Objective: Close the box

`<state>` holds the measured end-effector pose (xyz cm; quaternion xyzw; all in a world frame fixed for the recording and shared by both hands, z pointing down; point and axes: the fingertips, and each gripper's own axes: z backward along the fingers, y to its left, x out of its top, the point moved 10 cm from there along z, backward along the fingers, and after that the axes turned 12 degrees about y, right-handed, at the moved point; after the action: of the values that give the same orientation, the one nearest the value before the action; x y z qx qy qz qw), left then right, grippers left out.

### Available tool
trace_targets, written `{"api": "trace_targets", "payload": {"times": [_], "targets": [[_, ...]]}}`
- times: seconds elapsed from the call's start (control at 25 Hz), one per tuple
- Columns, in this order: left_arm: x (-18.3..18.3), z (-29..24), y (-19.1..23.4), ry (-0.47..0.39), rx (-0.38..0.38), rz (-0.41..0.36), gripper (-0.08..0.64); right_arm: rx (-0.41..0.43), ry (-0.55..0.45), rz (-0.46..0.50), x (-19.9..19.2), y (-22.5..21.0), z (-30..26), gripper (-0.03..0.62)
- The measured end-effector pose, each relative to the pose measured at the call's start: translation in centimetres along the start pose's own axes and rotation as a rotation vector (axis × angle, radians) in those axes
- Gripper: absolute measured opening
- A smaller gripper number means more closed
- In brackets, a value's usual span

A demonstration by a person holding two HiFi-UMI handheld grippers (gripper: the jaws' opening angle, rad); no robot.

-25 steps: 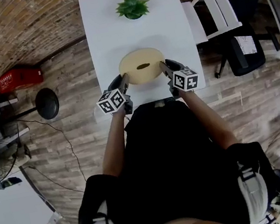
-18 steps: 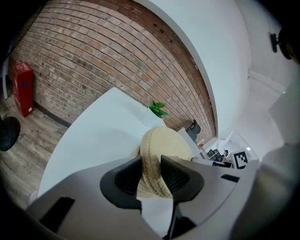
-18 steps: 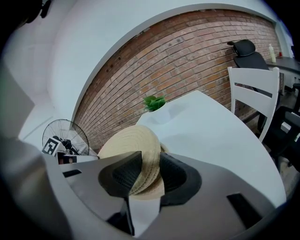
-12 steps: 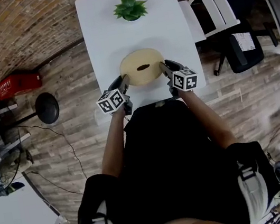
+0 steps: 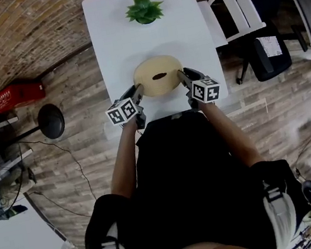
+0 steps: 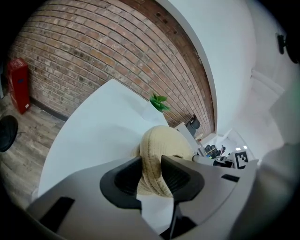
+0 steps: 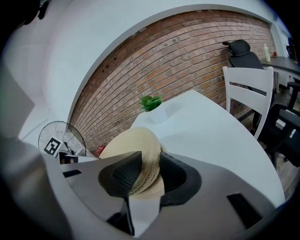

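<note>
The likeliest fault lay with the left gripper (image 6: 151,164). Its jaws had just been opening with the rim of the round, pale woven-straw box (image 5: 158,74) between them, and its pads looked only lightly in touch with the weave on both sides. If that grip let go while the right gripper (image 7: 150,157) was clamped firmly on the opposite rim, the top could tip or settle crooked rather than seat flat. The springy straw could also slide out of a slack hold. The box sat close to the near edge of the white rectangular table (image 5: 128,36), about midway between its side edges. A sideways tug from one gripper alone could therefore drag it towards that edge. The small green potted plant (image 5: 145,6) at the far edge stood well apart and was in no danger.

Both forearms reached forward from the body and drew together towards the box. The grippers slanted down at the table, one on the left rim and one on the right, with their marker cubes turned upward.
</note>
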<state>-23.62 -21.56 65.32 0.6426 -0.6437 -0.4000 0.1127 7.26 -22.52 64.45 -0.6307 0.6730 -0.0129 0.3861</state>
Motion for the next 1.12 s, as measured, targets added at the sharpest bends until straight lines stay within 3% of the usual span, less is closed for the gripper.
{"api": "trace_targets", "payload": {"times": [0.28,0.92,1.12], "targets": [[-0.3,-0.8,-0.1,0.053,0.023,-0.031,0.135,-0.043,0.020,-0.010,-0.6,-0.5,-0.1,0.120],[-0.1,-1.1,-0.3,0.036,0.102,-0.045,0.140,-0.035,0.052,-0.008,-0.3,-1.2,-1.1,0.123],[0.1,-1.3,-0.6,0.049,0.144,-0.076,0.143,-0.061,0.080,0.049,0.2,-1.5,-1.1,0.169]]}}
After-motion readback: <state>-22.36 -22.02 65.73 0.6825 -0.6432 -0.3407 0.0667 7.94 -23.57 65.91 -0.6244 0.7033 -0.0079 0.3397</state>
